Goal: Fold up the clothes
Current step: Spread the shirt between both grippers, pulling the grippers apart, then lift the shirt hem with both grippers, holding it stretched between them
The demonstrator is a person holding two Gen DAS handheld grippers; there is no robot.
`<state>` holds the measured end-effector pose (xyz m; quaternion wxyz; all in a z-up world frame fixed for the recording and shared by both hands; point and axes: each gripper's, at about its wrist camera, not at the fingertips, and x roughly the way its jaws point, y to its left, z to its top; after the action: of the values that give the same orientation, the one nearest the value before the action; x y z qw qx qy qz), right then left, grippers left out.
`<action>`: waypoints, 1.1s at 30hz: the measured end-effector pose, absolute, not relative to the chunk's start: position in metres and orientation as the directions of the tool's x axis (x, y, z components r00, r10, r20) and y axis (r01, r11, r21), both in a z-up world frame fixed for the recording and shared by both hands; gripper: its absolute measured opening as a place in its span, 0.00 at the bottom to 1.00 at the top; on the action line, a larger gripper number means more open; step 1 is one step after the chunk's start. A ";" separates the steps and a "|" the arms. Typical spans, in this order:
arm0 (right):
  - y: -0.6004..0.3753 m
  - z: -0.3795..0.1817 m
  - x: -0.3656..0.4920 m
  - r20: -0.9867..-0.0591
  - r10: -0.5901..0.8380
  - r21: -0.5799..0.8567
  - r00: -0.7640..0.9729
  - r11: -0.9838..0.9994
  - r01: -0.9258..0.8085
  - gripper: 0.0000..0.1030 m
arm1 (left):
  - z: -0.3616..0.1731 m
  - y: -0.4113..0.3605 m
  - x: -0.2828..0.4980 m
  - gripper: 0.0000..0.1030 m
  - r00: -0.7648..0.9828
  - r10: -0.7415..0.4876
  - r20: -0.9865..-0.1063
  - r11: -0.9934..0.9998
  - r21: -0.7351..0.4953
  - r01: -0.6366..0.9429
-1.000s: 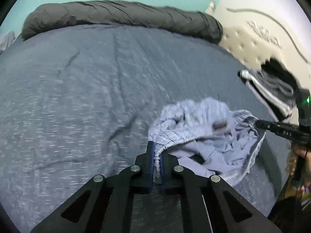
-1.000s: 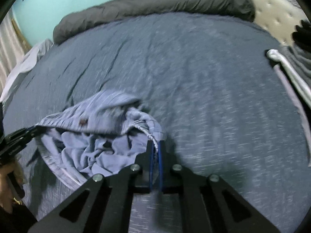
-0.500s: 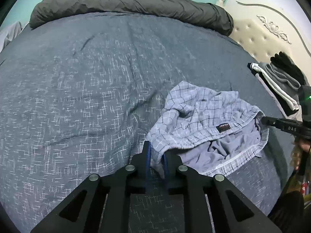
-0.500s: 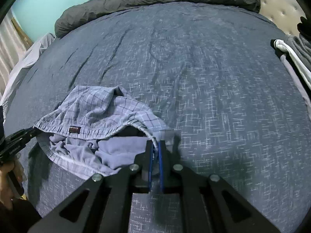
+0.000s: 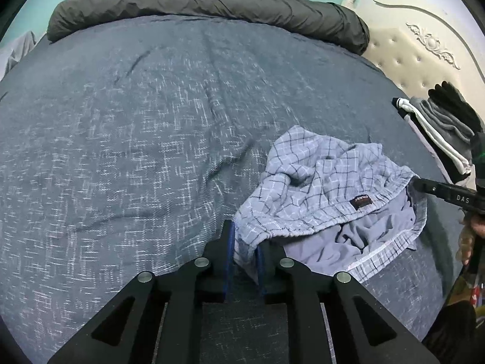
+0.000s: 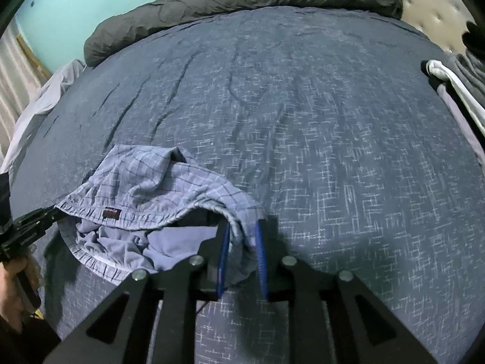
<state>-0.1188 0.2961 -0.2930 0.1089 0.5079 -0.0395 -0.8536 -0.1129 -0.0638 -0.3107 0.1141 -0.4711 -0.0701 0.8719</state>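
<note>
Checked shorts [image 5: 327, 188] lie crumpled on the blue bedspread [image 5: 136, 151], their waistband slack. The left gripper [image 5: 245, 242] and right gripper [image 6: 241, 236], clamped on the waistband corners half a second ago, now stand with fingers apart, cloth loose between them: the shorts are laid down, ready for flattening. Beyond the shorts, bedspread runs bare to the dark rolled quilt [image 5: 212, 3]; folded clothes [image 5: 439, 133] sit just beside them.

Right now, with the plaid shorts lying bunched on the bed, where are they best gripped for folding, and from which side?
Grip the plaid shorts by the elastic waistband, one end per tongs, coming in low from the near side. The band gapes toward the cameras, a firm edge. Left tongs and right tongs stand parted, each over a waistband end.
</note>
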 end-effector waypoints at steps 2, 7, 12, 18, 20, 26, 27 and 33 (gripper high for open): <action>0.296 -0.291 -0.117 -0.856 -0.224 0.172 -0.466 -0.973 0.153 0.11 | -0.309 -0.062 -0.112 0.07 -0.537 0.263 -0.801 -0.965 -0.224 -0.139; 0.296 -0.279 -0.114 -0.845 -0.236 0.180 -0.481 -0.971 0.160 0.07 | -0.293 -0.064 -0.103 0.05 -0.567 0.262 -0.781 -0.965 -0.219 -0.143; 0.294 -0.257 -0.107 -0.826 -0.245 0.171 -0.509 -0.967 0.187 0.05 | -0.278 -0.066 -0.094 0.05 -0.597 0.260 -0.759 -0.965 -0.215 -0.148; 0.292 -0.230 -0.099 -0.801 -0.256 0.160 -0.541 -0.963 0.219 0.05 | -0.240 -0.081 -0.057 0.05 -0.661 0.264 -0.702 -0.964 -0.215 -0.157; 0.291 -0.221 -0.096 -0.793 -0.260 0.156 -0.551 -0.961 0.229 0.05 | -0.229 -0.079 -0.051 0.05 -0.678 0.262 -0.687 -0.964 -0.214 -0.156; 0.285 -0.186 -0.083 -0.759 -0.281 0.144 -0.588 -0.952 0.269 0.05 | -0.193 -0.086 -0.031 0.05 -0.728 0.262 -0.634 -0.963 -0.222 -0.153; 0.284 -0.178 -0.081 -0.752 -0.286 0.141 -0.594 -0.950 0.279 0.05 | -0.187 -0.086 -0.028 0.05 -0.737 0.262 -0.624 -0.963 -0.223 -0.153; 0.286 -0.143 -0.070 -0.725 -0.308 0.139 -0.616 -0.941 0.307 0.04 | -0.144 -0.090 -0.018 0.05 -0.781 0.267 -0.565 -0.961 -0.223 -0.167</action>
<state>-0.0703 0.2858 -0.1427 0.1711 0.4032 -0.0008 -0.8990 -0.0176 -0.0896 -0.1441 0.1152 -0.3102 -0.0803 0.9403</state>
